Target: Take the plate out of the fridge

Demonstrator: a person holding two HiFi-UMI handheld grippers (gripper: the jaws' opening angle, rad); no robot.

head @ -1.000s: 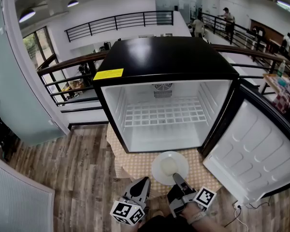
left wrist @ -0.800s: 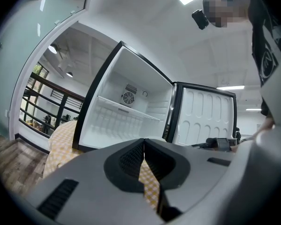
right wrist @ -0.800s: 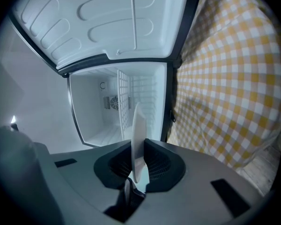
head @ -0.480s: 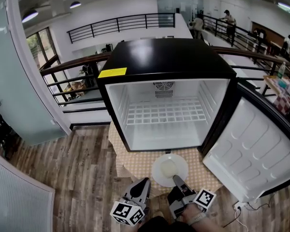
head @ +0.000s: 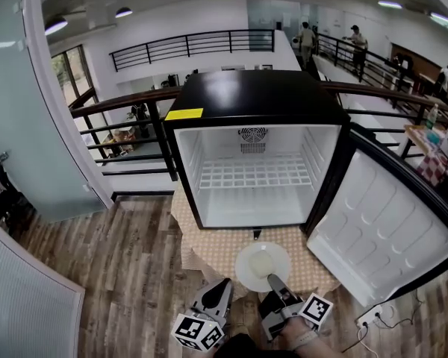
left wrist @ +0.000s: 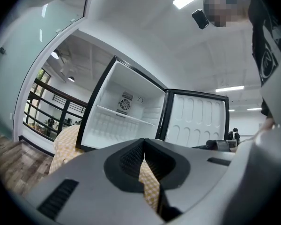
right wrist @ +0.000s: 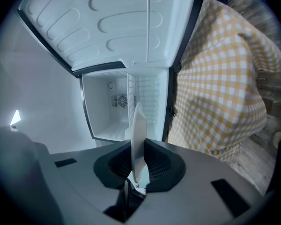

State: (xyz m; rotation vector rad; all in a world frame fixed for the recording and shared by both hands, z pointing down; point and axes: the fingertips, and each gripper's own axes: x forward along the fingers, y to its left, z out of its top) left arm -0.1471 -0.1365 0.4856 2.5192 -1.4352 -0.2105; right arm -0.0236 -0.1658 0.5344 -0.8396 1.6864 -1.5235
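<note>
Plate (head: 260,262) edged back from fridge (head: 254,95) over checked cloth (head: 209,253), right tongs (head: 272,279) gripping; left tongs (head: 224,281) shut.

The left gripper (head: 222,283) and right gripper (head: 273,280) are grey with black ribbed pads (left wrist: 131,158). Each has a white cube (head: 197,331) with black square marks. The person wears dark clothes (left wrist: 270,43).

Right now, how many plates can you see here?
1. The white plate is out in front of the open mini fridge, above the checked tablecloth, its rim pinched in the right gripper. No other plate shows inside the fridge.
</note>
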